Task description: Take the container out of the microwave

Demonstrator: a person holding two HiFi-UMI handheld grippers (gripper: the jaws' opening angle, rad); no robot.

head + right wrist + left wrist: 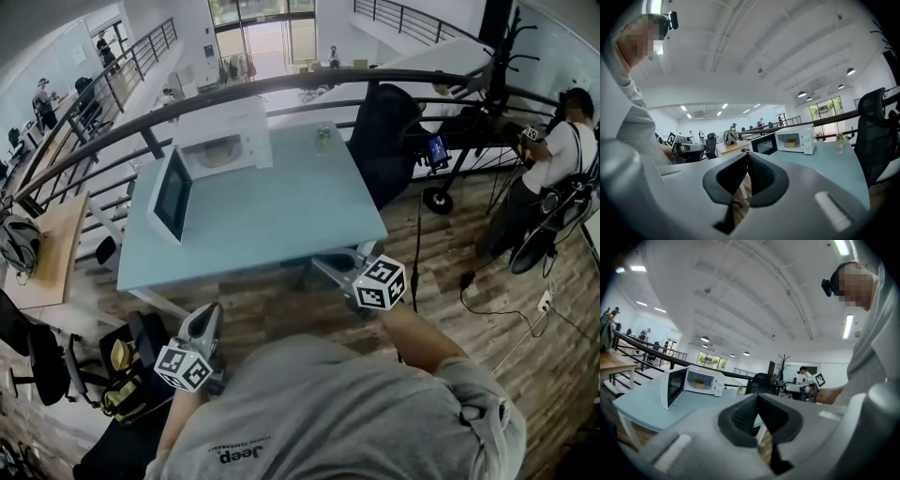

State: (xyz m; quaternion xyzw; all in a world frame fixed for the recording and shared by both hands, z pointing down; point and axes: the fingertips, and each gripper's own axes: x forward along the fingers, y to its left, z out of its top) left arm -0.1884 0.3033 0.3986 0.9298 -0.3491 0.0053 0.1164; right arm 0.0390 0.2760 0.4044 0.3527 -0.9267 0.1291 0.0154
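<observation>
Task stage: early approach; judging by how things lie, no part of the removal itself is done.
Microwave (225, 141): stands at the far left corner of the surface (272, 220), its opening facing the near edge.
Door (173, 195): already swung fully open, standing out along the left edge of the surface, so the cavity is free to reach into.
Container (217, 155): a shallow yellowish dish, still inside the microwave cavity on its floor; nothing touches it.
Left gripper (757, 398): jaws pressed together with nothing between them; held level off the near edge of the surface, well apart from the microwave.
Right gripper (747, 157): jaws likewise closed and empty; it also sits off the near edge, toward the near right corner, well apart from the container.
Glass jar (323, 139): stands near the far edge, just right of the microwave and outside the path to the cavity.
Chair (380, 136): dark, at the far right corner, not involved.
Done so far: the door is open and the container is exposed.
Left to do: bring a gripper across the surface to the cavity, open its jaws, close them on the container's rim, draw it out past the door, and set it down on the surface.
Likely demand: a level entry into the cavity, clear of the open door.
</observation>
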